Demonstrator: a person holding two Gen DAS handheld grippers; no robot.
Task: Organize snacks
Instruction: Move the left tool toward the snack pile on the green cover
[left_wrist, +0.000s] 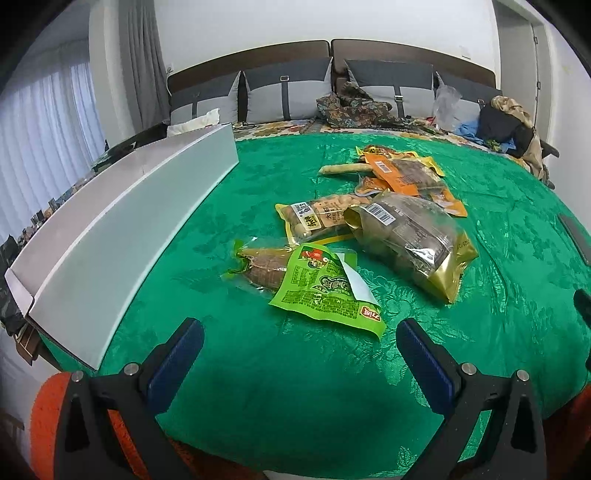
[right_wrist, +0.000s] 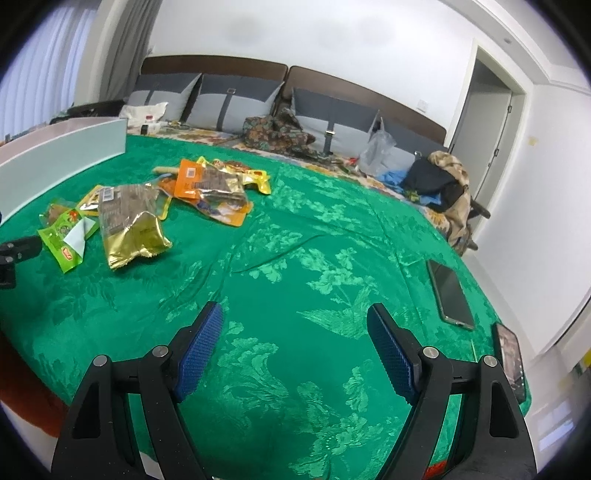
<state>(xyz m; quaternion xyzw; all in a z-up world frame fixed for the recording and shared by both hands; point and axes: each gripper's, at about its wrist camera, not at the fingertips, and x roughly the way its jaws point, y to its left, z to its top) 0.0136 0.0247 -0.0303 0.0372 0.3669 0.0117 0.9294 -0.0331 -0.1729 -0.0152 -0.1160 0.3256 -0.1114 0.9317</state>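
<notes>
Several snack packets lie on a green cloth (left_wrist: 258, 387). Nearest my left gripper (left_wrist: 299, 328) is a green packet (left_wrist: 325, 295) on top of a clear sausage pack (left_wrist: 258, 264). Behind them lie a gold bag (left_wrist: 413, 243), a yellow nut pack (left_wrist: 317, 218) and orange packets (left_wrist: 402, 173). A long white box (left_wrist: 122, 221) stands at the left. The left gripper is open and empty, just short of the green packet. My right gripper (right_wrist: 295, 317) is open and empty over bare cloth, far right of the gold bag (right_wrist: 129, 225) and green packet (right_wrist: 66, 236).
Two phones (right_wrist: 450, 295) lie near the cloth's right edge. Grey cushions (left_wrist: 288, 92), patterned clothes (left_wrist: 351, 107), a plastic bag (right_wrist: 376, 147) and a dark bundle (right_wrist: 436, 181) line the back. A doorway (right_wrist: 487, 125) is at the right. The left gripper's tip (right_wrist: 18, 247) shows at the left edge.
</notes>
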